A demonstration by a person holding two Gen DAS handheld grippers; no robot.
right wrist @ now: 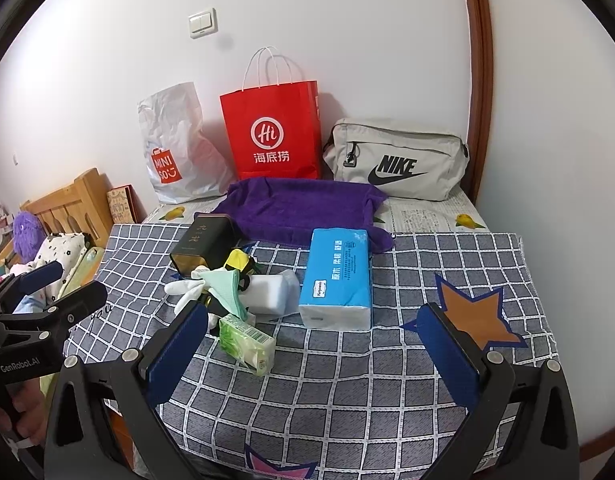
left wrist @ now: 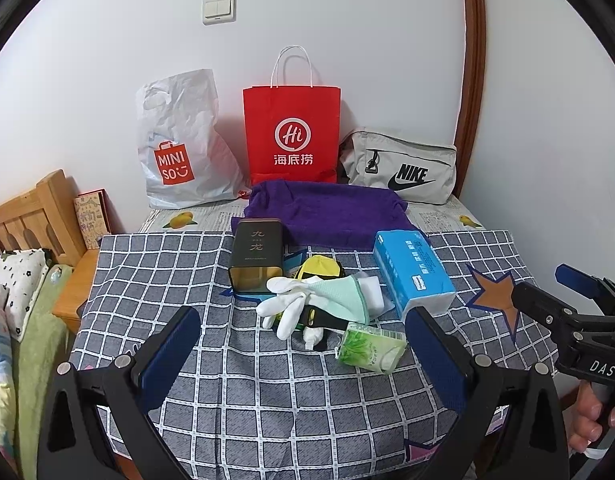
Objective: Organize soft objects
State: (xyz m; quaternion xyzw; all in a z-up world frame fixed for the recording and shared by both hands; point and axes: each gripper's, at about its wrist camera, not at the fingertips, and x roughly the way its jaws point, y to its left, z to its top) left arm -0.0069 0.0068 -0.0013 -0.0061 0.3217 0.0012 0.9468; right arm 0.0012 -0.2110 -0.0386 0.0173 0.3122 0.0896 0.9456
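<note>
Jaws spread wide on both sides, left gripper [left wrist: 303, 344] and right gripper [right wrist: 313, 342], nothing between the pads, both hovering over the near edge of the checked cloth [left wrist: 167, 264]. Mid-cloth, a loose heap: white glove [left wrist: 285, 304] under a mint mesh cloth [left wrist: 343, 296], yellow-black piece [left wrist: 319, 268] behind, small green tissue pack [left wrist: 369, 346] nearest the left jaws. From the right wrist, a folded white pad [right wrist: 275, 290] plainly exposed, mostly hidden in the left view. Just beside, blue tissue pack [right wrist: 335, 276]; dark tin [left wrist: 257, 256] on its side behind. Farther back, purple towel [left wrist: 327, 212], then Miniso bag [left wrist: 179, 144], red paper bag [left wrist: 293, 132], grey Nike pouch [right wrist: 399, 160] against the wall. Purple plush [right wrist: 27, 232] only in the right view.
</note>
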